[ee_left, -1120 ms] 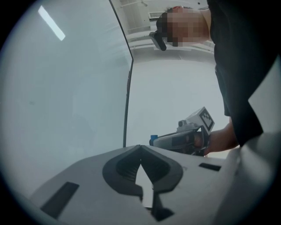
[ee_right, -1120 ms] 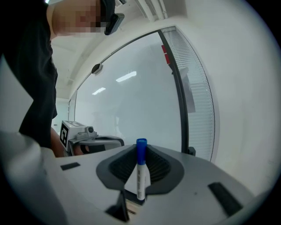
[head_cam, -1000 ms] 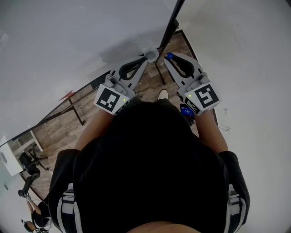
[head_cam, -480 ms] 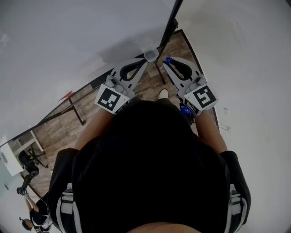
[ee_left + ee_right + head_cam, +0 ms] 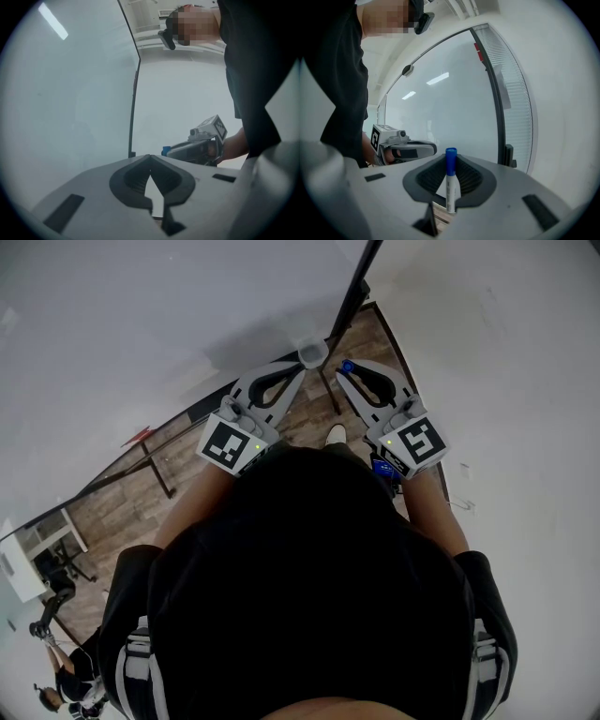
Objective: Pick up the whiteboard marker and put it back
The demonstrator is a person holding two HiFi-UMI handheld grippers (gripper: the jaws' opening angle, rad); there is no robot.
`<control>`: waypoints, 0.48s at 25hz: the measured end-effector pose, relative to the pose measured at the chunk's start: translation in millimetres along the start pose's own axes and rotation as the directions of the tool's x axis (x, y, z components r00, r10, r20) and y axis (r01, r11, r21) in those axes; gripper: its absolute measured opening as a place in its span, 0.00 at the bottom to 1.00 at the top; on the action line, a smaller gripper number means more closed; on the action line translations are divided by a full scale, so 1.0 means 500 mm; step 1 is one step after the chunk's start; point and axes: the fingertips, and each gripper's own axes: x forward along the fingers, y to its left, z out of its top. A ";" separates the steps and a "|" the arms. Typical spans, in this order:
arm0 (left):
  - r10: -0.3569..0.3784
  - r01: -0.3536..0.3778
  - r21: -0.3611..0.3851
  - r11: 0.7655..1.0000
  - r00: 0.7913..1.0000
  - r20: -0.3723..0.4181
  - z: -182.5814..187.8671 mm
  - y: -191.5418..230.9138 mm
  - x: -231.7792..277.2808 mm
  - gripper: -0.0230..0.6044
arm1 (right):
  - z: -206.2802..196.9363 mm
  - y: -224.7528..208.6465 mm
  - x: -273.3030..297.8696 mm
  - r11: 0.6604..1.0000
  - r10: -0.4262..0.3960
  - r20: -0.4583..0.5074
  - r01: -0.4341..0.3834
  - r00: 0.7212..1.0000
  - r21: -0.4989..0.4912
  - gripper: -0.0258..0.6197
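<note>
A whiteboard marker [image 5: 451, 185] with a white body and blue cap stands upright between the jaws of my right gripper [image 5: 451, 161], which is shut on it. In the head view its blue cap [image 5: 347, 365] shows at the tips of the right gripper [image 5: 345, 371]. My left gripper [image 5: 300, 367] is level beside it, tips shut and empty [image 5: 150, 158]. Both point at the whiteboard [image 5: 141, 324], just below a small white holder [image 5: 312, 353] on its lower edge. From the left gripper view, the right gripper [image 5: 197, 147] is close by on the right.
The whiteboard's black frame post [image 5: 352, 296] rises between the grippers. Its black stand legs [image 5: 159, 474] rest on the wooden floor [image 5: 122, 502]. A white wall [image 5: 525, 381] is on the right. Another person [image 5: 66, 681] is at the lower left.
The right gripper with the marker has edged slightly toward the left gripper. The left gripper has barely moved.
</note>
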 end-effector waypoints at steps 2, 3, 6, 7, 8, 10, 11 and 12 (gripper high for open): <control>-0.005 0.005 0.001 1.000 1.000 0.018 0.003 -0.002 -0.002 0.04 | -0.005 0.004 0.003 1.000 0.003 -0.003 -0.003 1.000 0.000 0.13; -0.004 0.004 0.000 1.000 1.000 0.015 0.001 -0.002 -0.003 0.04 | -0.007 0.006 0.005 1.000 0.006 -0.006 -0.006 1.000 0.001 0.13; 0.006 -0.006 -0.005 1.000 1.000 -0.026 -0.012 -0.001 -0.008 0.04 | -0.010 0.008 0.006 1.000 0.011 -0.006 -0.011 1.000 0.009 0.13; 0.008 -0.008 -0.008 1.000 1.000 -0.021 -0.013 0.000 -0.009 0.04 | -0.010 0.007 0.007 1.000 0.012 -0.005 -0.011 1.000 0.011 0.13; 0.008 -0.008 -0.011 1.000 1.000 -0.010 -0.010 0.001 -0.008 0.04 | -0.009 0.006 0.007 1.000 0.011 -0.005 -0.011 1.000 0.013 0.13; 0.010 -0.010 -0.025 1.000 1.000 -0.001 -0.006 0.007 -0.009 0.04 | -0.006 0.004 0.012 1.000 0.009 -0.008 -0.009 1.000 0.017 0.13; 0.011 -0.012 -0.031 0.999 1.000 -0.003 -0.005 0.012 -0.011 0.04 | -0.003 0.004 0.016 1.000 0.008 -0.010 -0.008 1.000 0.018 0.13; 0.012 -0.012 -0.035 0.999 1.000 -0.002 -0.004 0.017 -0.012 0.04 | -0.001 0.004 0.019 1.000 0.008 -0.011 -0.008 1.000 0.018 0.13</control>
